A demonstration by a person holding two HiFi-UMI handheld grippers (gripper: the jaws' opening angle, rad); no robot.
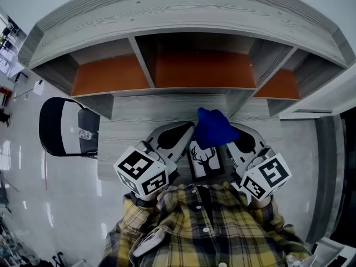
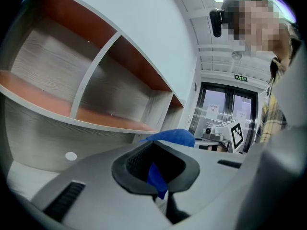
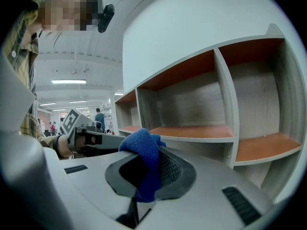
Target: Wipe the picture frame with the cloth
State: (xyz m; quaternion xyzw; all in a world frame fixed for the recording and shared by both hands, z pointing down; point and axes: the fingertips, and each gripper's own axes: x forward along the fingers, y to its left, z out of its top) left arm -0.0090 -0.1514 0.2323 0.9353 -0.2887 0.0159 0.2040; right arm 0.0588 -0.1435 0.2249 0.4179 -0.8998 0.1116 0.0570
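A blue cloth [image 1: 214,128] hangs bunched between my two grippers above the grey desk. Under it is the picture frame [image 1: 204,159], black-edged with a deer silhouette, close to my chest; I cannot tell whether it rests on the desk. My right gripper [image 3: 144,176] is shut on the blue cloth [image 3: 144,152], which drapes over its jaw tips. My left gripper [image 2: 156,176] is shut too, with a strip of the blue cloth [image 2: 157,178] pinched between its pads and more of it bulging beyond. In the head view, the left gripper [image 1: 186,132] and right gripper [image 1: 238,135] point at each other.
A grey wooden shelf unit [image 1: 183,15] with orange-brown compartments [image 1: 203,68] rises behind the desk [image 1: 139,121]. A black chair [image 1: 67,128] stands at the left. The shelf unit [image 3: 192,128] is close to both grippers. Glass doors [image 2: 225,104] lie far behind.
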